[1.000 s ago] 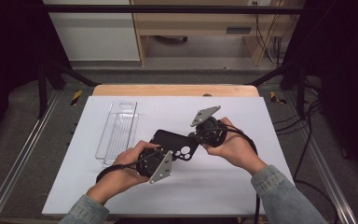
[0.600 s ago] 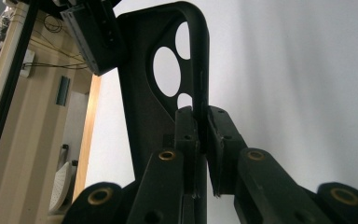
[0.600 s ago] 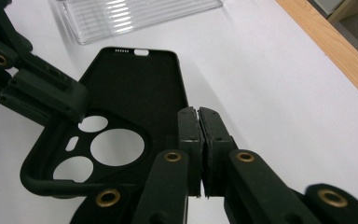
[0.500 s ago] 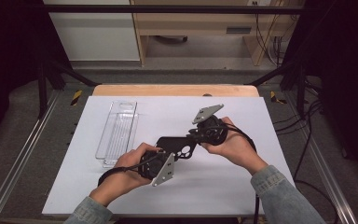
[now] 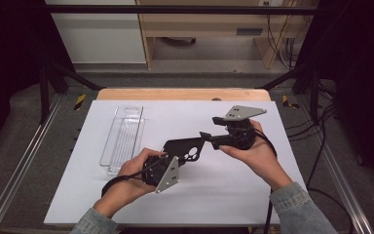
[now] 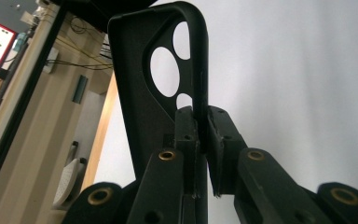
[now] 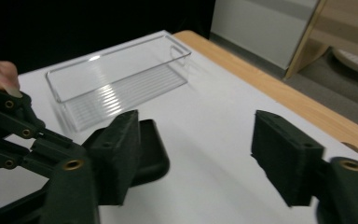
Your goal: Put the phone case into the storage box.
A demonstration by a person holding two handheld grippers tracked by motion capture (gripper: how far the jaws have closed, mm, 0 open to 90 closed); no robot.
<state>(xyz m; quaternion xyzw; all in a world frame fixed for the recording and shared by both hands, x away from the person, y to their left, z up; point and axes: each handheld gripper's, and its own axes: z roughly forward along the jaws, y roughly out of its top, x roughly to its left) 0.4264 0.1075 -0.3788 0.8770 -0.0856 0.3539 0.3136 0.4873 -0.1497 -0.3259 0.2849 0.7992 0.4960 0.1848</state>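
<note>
A black phone case (image 5: pixel 182 148) with round camera holes is held just above the white table. My left gripper (image 5: pixel 170 156) is shut on its long edge; the left gripper view shows both pads clamped on the case (image 6: pixel 142 93) wall at my left gripper (image 6: pixel 203 116). My right gripper (image 5: pixel 208 127) is to the right of the case's far end. Its jaws have just been opening and now stand wide, with nothing between them. In the right gripper view the case's end (image 7: pixel 149 154) shows behind one pad of my right gripper (image 7: pixel 200 140).
A clear plastic tray (image 5: pixel 124 136) lies lengthwise on the left half of the white table top (image 5: pixel 224 195); it also shows as the tray (image 7: pixel 121 74) beyond the jaws. A wooden strip (image 5: pixel 175 94) runs along the far edge. Metal frame rails flank the table.
My right gripper has let go of the phone case's far end, opened wide and drawn back to the right and slightly up. My left gripper keeps its hold in place.
</note>
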